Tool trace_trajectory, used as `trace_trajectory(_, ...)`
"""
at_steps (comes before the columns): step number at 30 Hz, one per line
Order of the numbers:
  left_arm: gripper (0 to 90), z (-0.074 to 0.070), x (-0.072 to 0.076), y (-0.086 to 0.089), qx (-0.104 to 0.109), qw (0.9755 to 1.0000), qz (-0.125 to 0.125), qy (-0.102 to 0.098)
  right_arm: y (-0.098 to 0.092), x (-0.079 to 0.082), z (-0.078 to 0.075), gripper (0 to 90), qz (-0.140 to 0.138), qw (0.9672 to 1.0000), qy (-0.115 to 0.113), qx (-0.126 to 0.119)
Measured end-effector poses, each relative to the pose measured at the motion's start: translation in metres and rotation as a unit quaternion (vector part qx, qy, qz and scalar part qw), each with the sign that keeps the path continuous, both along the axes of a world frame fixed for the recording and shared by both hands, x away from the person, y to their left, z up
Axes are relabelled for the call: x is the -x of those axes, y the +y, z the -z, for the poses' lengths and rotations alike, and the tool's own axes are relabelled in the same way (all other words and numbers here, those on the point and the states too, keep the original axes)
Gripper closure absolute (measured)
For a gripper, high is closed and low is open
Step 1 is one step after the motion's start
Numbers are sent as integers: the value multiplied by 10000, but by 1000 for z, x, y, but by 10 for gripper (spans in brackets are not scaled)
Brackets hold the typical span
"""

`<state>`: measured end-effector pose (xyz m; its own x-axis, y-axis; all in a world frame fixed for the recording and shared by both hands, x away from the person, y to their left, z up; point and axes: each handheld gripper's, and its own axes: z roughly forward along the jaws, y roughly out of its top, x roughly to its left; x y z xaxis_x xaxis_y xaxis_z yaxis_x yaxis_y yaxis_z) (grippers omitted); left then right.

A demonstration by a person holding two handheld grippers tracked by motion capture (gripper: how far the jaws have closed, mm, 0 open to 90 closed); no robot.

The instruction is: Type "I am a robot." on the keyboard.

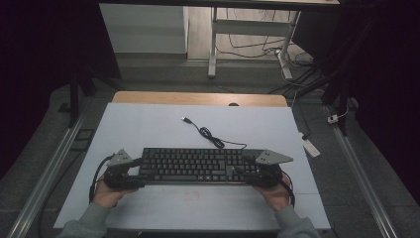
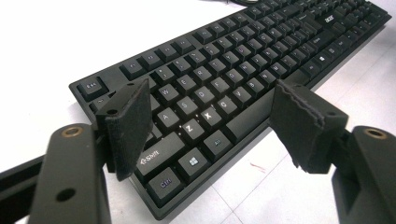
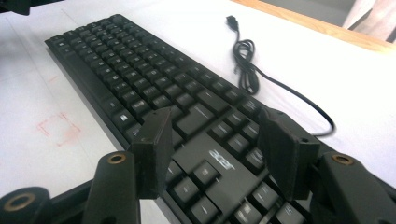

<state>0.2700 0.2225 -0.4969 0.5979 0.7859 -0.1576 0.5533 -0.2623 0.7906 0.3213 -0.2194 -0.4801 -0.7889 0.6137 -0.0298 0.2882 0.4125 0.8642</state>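
So on the left side of the high view, the left gripper (image 1: pixel 130 168) sits at the left end of the flat black plastic keyboard (image 1: pixel 193 165), held in the person's left hand (image 1: pixel 108 192). Its jaws are spread wide, nothing pinched. In the left gripper view one black pad hangs over the Shift and Caps Lock corner and the other hovers just off the keyboard's near edge, beside the space bar, so they straddle that front-left corner (image 2: pixel 161 205). Can't tell if either pad is actually touching the keys.

Moving right, the keyboard lies flat across the near middle of the white table sheet (image 1: pixel 148 124), long side facing the person. Its thin black cable (image 1: pixel 210 136) runs off the back edge in a small coil and ends in a loose USB plug (image 1: pixel 185 120) lying on the sheet.

At the right end, the right gripper (image 1: pixel 245 171) is in the person's right hand (image 1: pixel 278 194), jaws also spread apart and holding nothing, poised above the keys around the acer logo (image 3: pixel 219 160). A faint red square mark (image 3: pixel 58 128) sits on the sheet just in front of the keyboard.
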Motion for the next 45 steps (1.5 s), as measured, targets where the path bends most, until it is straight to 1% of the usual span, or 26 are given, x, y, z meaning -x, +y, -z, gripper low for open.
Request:
trace_trajectory(2, 306, -1, 1, 1, 29, 10000, -14, -15, 7, -1, -1, 473, -55, 10000, -15, 24)
trace_trajectory(3, 311, -1, 1, 1, 29, 10000, -14, -15, 7, -1, -1, 473, -55, 10000, -15, 24)
trace_trajectory(5, 320, -1, 1, 2, 62, 10000, -28, -28, 16, -2, -3, 505, -136, 9999, -79, 68)
trace_trajectory(8, 337, -1, 1, 2, 84, 9999, -37, -49, 25, -5, -4, 559, -255, 9997, -59, 16)
trace_trajectory(12, 366, -1, 1, 2, 64, 10000, -13, -70, 34, -6, -4, 615, -411, 9991, -86, 80)
trace_trajectory(15, 394, -1, 1, 2, 59, 9999, -17, -104, 40, -7, -3, 678, -494, 9987, -60, 67)
trace_trajectory(17, 421, -2, 1, 2, 61, 9999, -32, -110, 42, -8, -4, 735, -534, 9985, 8, 102)
trace_trajectory(19, 452, -1, 1, 2, 59, 9999, -54, -108, 45, -10, -3, 785, -573, 9983, 71, 60)
trace_trajectory(20, 471, -1, 1, 2, 59, 9999, -54, -108, 45, -10, -3, 785, -573, 9983, 71, 60)
trace_trajectory(21, 471, -1, 1, 2, 55, 9999, -61, -109, 47, -10, -3, 806, -592, 9982, 91, 65)
trace_trajectory(22, 490, -1, 1, 2, 52, 9999, -66, -112, 49, -11, -3, 827, -622, 9980, 105, 95)
trace_trajectory(23, 531, -1, 1, 3, 52, 9999, -67, -115, 53, -13, -3, 865, -675, 9976, 109, 87)
trace_trajectory(25, 576, -1, 1, 2, 24, 9999, -62, -124, 58, -14, -3, 893, -724, 9972, 111, 116)
trace_trajectory(28, 654, 0, 1, 2, -14, 9999, -49, -122, 65, -17, -3, 894, -790, 9967, 131, 162)
trace_trajectory(31, 754, 1, 0, 1, -67, 9999, -73, -126, 70, -19, -2, 894, -815, 9964, 133, 179)
trace_trajectory(32, 789, 1, 0, 2, -88, 9998, -85, -126, 76, -21, -2, 894, -841, 9962, 149, 197)
trace_trajectory(35, 882, 4, -2, 3, -123, 9998, -104, -65, 83, -24, -1, 895, -865, 9959, 165, 214)
trace_trajectory(37, 890, 7, -3, 3, -165, 9998, -98, -7, 88, -27, 0, 894, -888, 9957, 178, 217)
trace_trajectory(40, 890, 11, -5, 2, -298, 9995, -95, 52, 95, -30, 1, 894, -908, 9953, 218, 269)
trace_trajectory(42, 890, 13, -6, 2, -320, 9994, -110, 78, 98, -32, 3, 894, -909, 9951, 244, 289)
trace_trajectory(44, 890, 17, -8, 2, -439, 9988, -145, 142, 101, -34, 5, 894, -898, 9951, 262, 334)
trace_trajectory(45, 890, 17, -8, 2, -439, 9988, -145, 142, 102, -35, 6, 894, -893, 9950, 293, 341)
